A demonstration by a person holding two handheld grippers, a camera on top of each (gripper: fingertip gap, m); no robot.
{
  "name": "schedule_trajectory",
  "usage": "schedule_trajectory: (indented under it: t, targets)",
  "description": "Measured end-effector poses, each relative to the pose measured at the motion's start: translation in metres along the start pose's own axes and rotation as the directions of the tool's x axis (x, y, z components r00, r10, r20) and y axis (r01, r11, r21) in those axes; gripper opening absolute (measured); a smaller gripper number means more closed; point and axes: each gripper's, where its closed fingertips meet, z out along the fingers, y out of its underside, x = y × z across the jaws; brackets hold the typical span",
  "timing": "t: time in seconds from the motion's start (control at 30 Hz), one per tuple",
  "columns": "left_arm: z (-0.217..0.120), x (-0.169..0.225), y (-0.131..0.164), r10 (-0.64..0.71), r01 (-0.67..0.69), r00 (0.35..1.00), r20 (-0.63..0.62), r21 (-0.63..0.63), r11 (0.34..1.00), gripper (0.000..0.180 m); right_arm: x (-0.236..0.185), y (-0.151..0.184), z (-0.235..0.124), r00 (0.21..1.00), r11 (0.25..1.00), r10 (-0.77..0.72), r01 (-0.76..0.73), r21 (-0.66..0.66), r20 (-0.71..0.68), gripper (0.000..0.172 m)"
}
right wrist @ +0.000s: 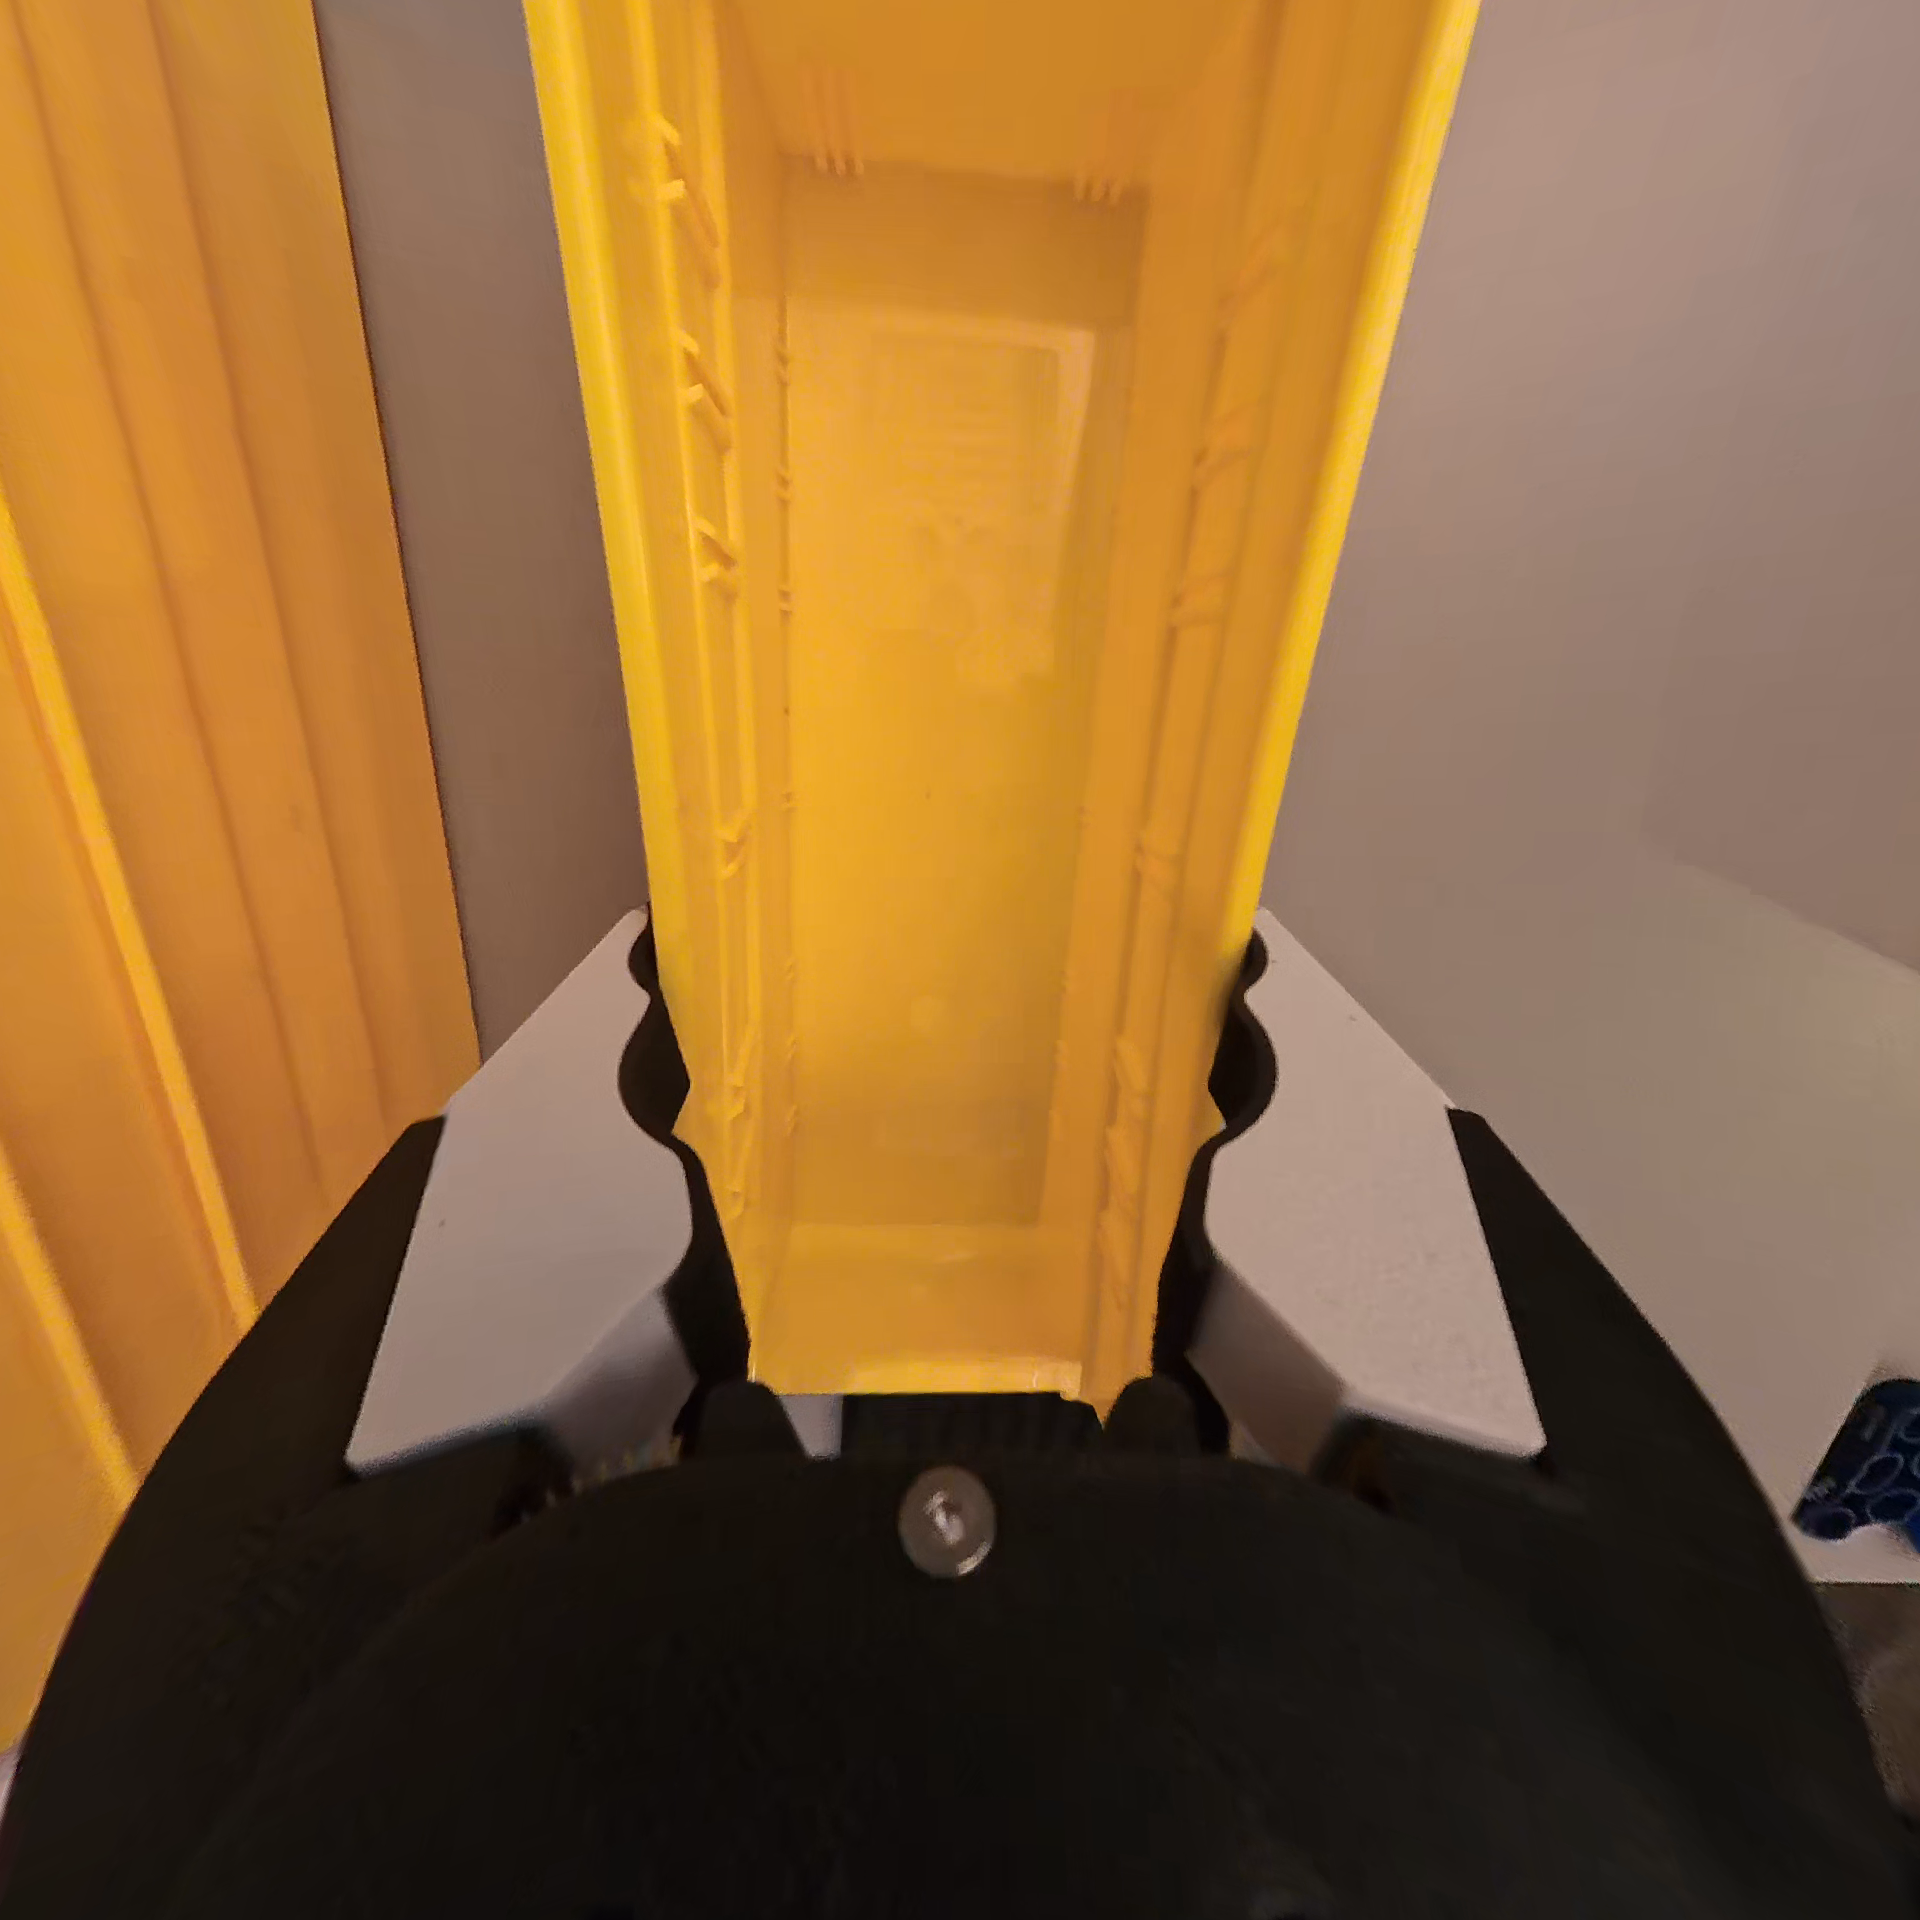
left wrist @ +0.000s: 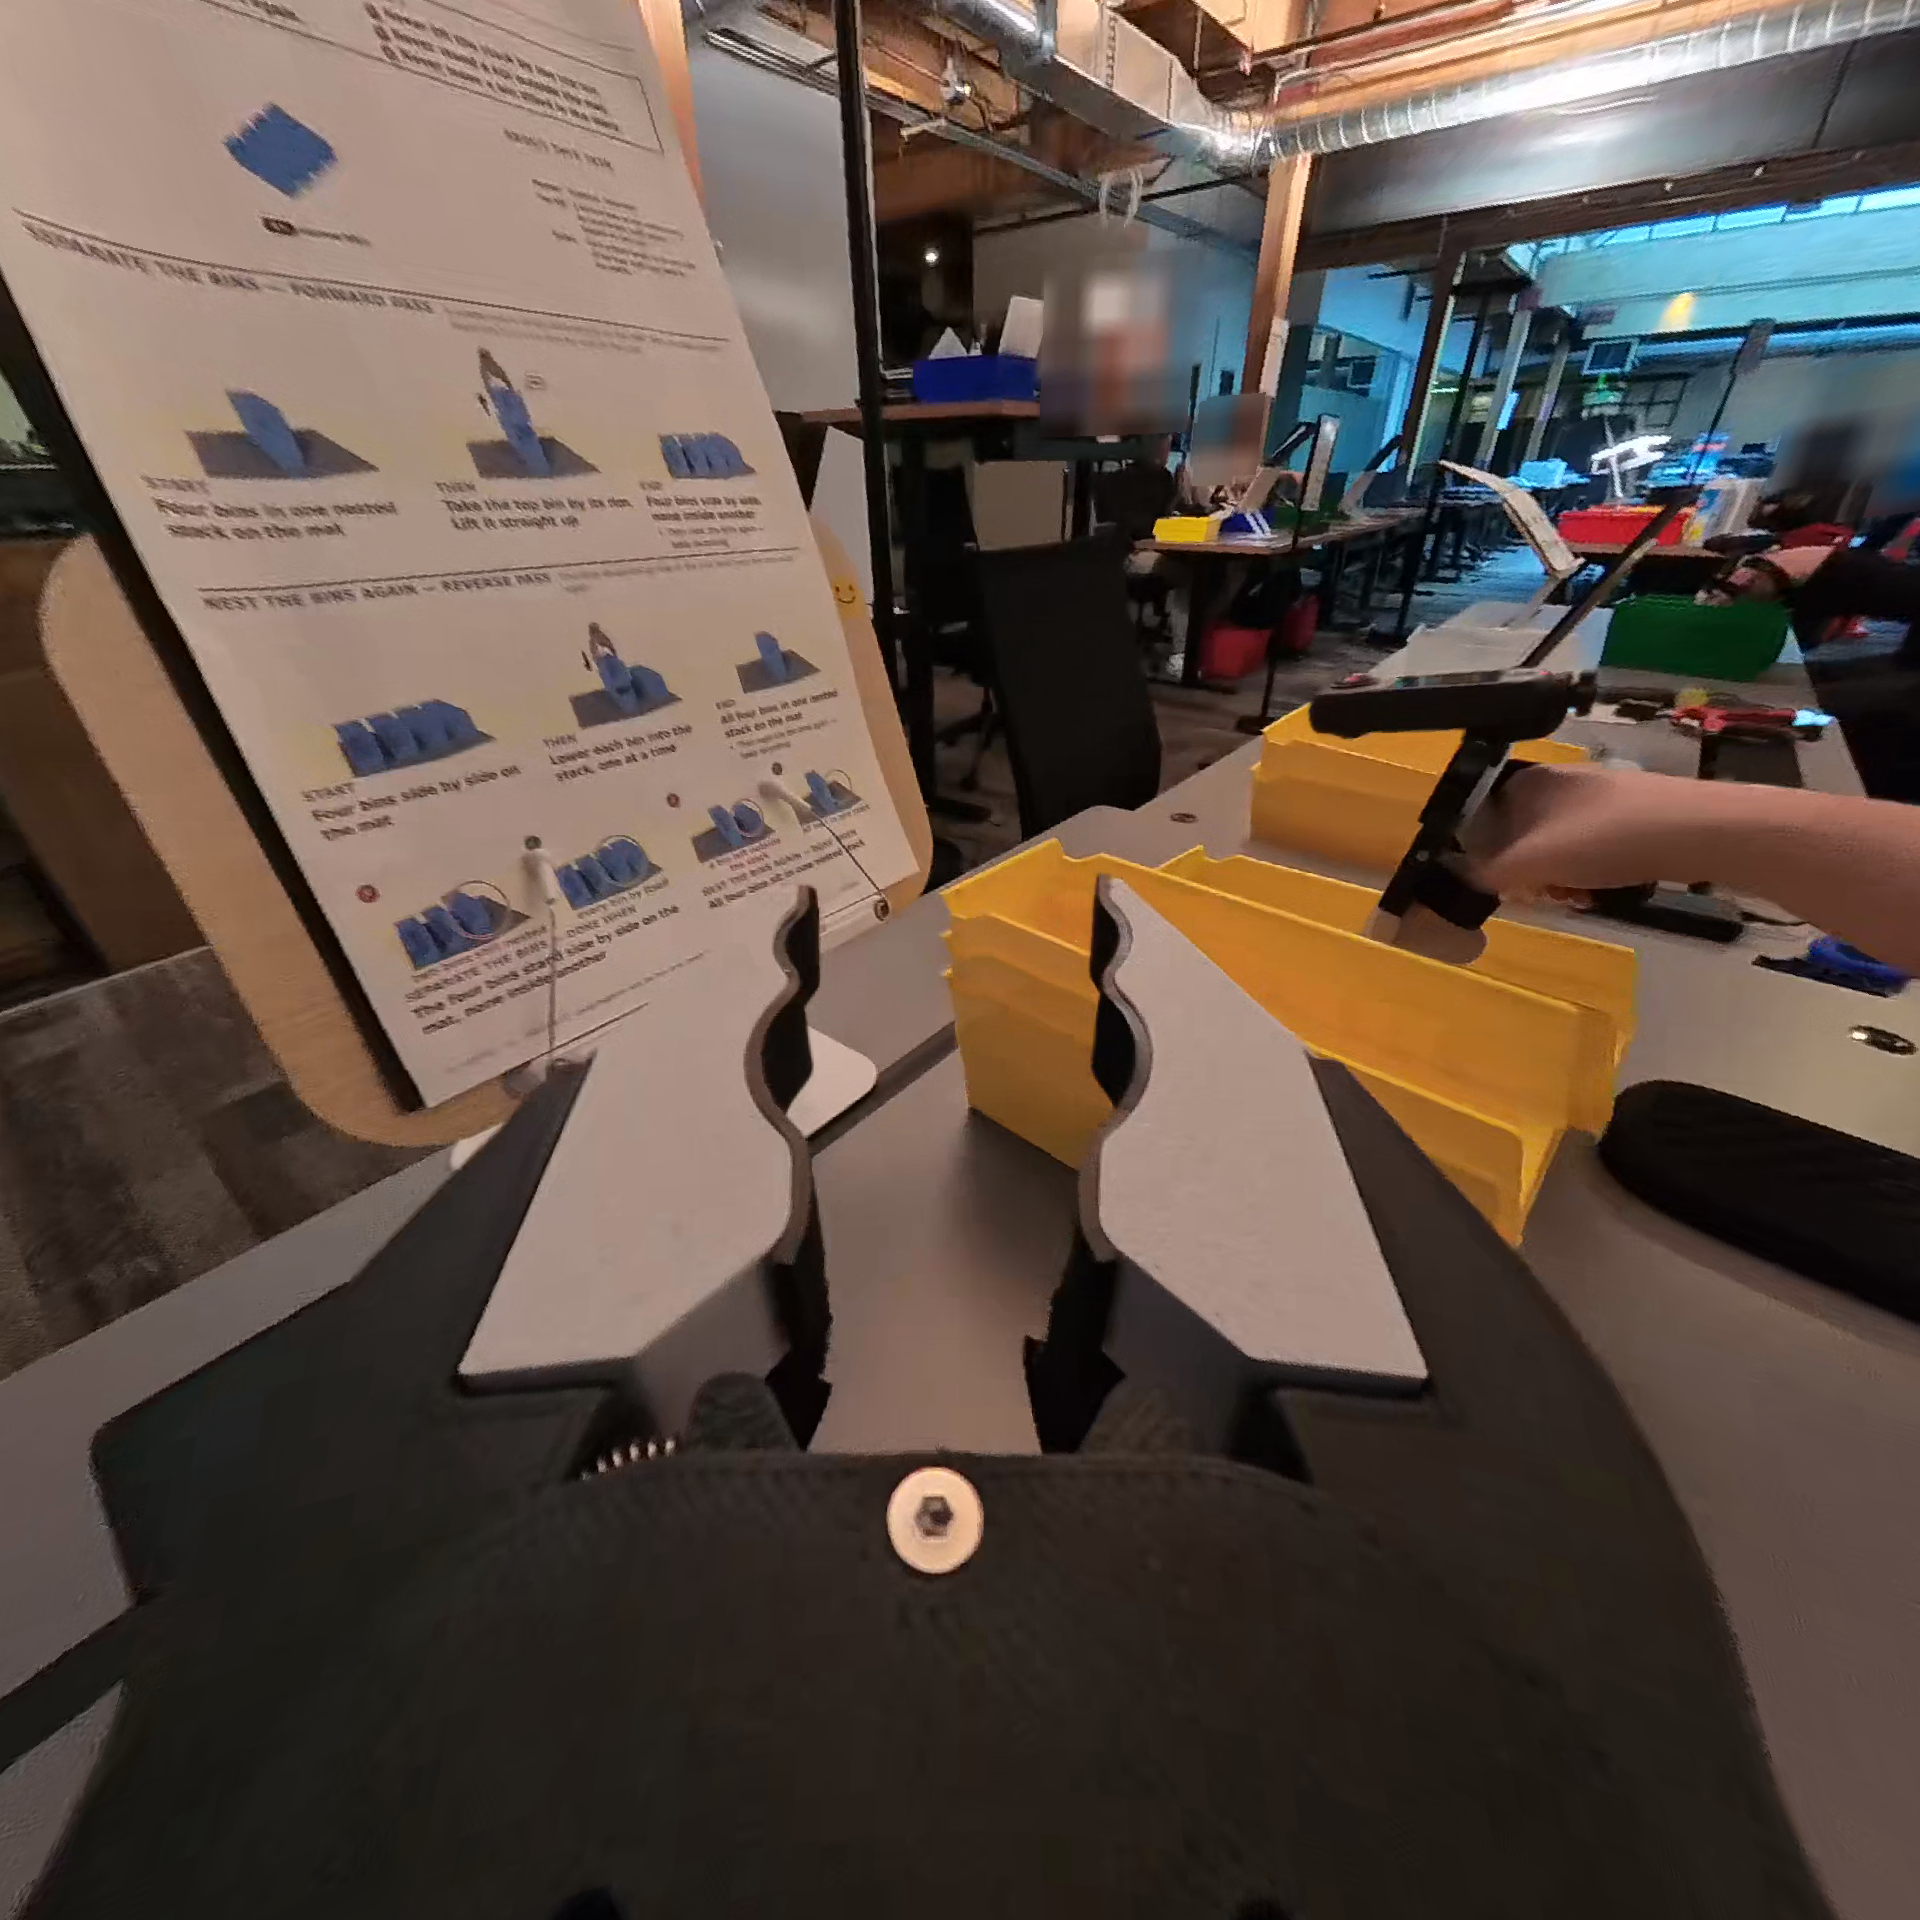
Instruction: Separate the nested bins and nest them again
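Note:
In the right wrist view a long yellow bin [right wrist: 935, 623] runs away from me between my fingers. My right gripper [right wrist: 948, 940] is shut on it, with both pads against its outer side walls near its close end. In the left wrist view that gripper [left wrist: 1429, 925], held by a hand, is down at the middle yellow bin [left wrist: 1507, 997]. My left gripper [left wrist: 954, 935] is open and empty above the grey table [left wrist: 914, 1195], just left of the nearest yellow bin [left wrist: 1029, 997], whose end shows stacked rims. A third yellow bin [left wrist: 1340, 790] stands farther back.
An instruction sheet [left wrist: 416, 520] on a stand rises at the table's left edge. A black pad [left wrist: 1766, 1195] lies to the right of the bins. Another yellow bin [right wrist: 156, 623] lies close on the left in the right wrist view. A blue object [right wrist: 1870, 1475] sits at the lower right.

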Motion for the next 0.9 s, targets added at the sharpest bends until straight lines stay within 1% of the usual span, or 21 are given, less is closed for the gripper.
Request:
schedule_trajectory:
  t: [0.17,0.27,0.33,0.4,0.47,0.57,0.63,0.7,0.87,0.9]
  targets:
    - [0.008,0.002,0.006,-0.008,0.008,1.0,-0.014,-0.011,1.0,0.051,0.006,0.006,-0.032,0.999,0.999,0.029,-0.028,-0.022,0.017,0.104]
    - [0.014,-0.003,0.018,-0.009,0.009,1.0,-0.002,-0.052,0.999,0.051,0.008,0.002,-0.066,0.998,0.998,0.056,-0.056,-0.005,-0.009,0.105]
    - [0.018,-0.007,0.028,-0.022,0.022,1.0,0.002,-0.079,0.997,0.051,0.001,-0.007,-0.096,0.998,0.998,0.063,-0.062,0.029,-0.016,0.106]
    - [0.022,-0.01,0.035,-0.039,0.039,0.999,0.003,-0.098,0.994,0.051,-0.014,-0.02,-0.127,0.998,0.995,0.068,-0.067,0.077,-0.01,0.107]
    - [0.024,-0.011,0.04,-0.053,0.053,0.999,0.002,-0.111,0.992,0.052,-0.038,-0.034,-0.155,0.998,0.99,0.063,-0.065,0.129,0.012,0.107]
    - [0.027,-0.013,0.047,-0.065,0.064,0.998,0.0,-0.125,0.99,0.052,-0.084,-0.05,-0.18,0.997,0.985,0.027,-0.038,0.166,0.071,0.107]
    - [0.029,-0.013,0.051,-0.069,0.068,0.998,-0.002,-0.139,0.988,0.052,-0.11,-0.055,-0.183,0.994,0.986,0.015,-0.032,0.161,0.109,0.107]
    - [0.031,-0.013,0.056,-0.069,0.068,0.998,0.0,-0.157,0.985,0.052,-0.129,-0.058,-0.178,0.992,0.989,0.01,-0.029,0.144,0.128,0.106]
    - [0.033,-0.012,0.064,-0.059,0.057,0.998,-0.002,-0.196,0.979,0.052,-0.152,-0.054,-0.146,0.992,0.998,0.023,-0.03,0.053,0.128,0.107]
    - [0.032,-0.012,0.064,-0.055,0.054,0.998,-0.002,-0.197,0.979,0.052,-0.155,-0.055,-0.142,0.991,0.998,0.022,-0.029,0.053,0.133,0.106]
